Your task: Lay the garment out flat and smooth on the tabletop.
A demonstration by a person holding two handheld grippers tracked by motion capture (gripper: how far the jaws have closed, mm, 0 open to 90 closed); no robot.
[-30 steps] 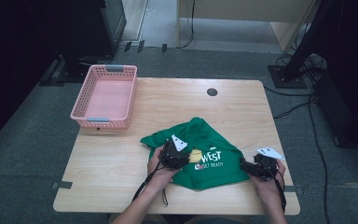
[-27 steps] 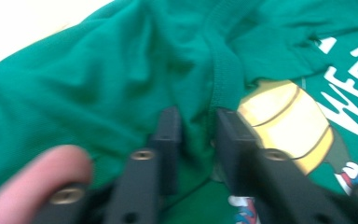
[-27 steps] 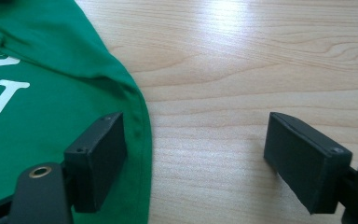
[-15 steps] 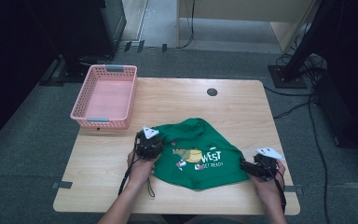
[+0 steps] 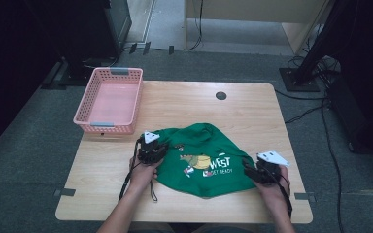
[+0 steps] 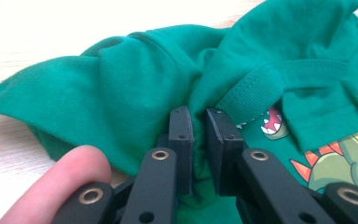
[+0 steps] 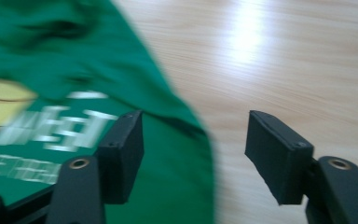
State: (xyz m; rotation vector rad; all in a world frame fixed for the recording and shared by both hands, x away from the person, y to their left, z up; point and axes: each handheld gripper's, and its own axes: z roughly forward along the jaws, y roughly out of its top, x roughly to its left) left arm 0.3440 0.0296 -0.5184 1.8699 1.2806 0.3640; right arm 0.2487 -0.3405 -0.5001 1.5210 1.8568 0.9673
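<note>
A pink basket [image 5: 108, 101] sits beyond my green shirt [image 5: 201, 158] on the bench [image 5: 233, 114]. My left gripper [image 6: 199, 122] pinches shirt fabric. My right gripper [image 7: 193, 140] has been closing, fingers [image 7: 123, 151] apart over the hem.

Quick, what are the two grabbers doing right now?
Left gripper: shut, pinching a fold of the green shirt.
Right gripper: open, jaws just been closing, astride the shirt's edge.

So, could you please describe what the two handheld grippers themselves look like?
Both the left gripper and the right gripper are black, each topped by a pale grey three-cornered plate. Each has two flat, rectangular black jaw pads on arms with brass-coloured rivets. A thin dark cable trails from each. The forearms are bare, without sleeves.
</note>
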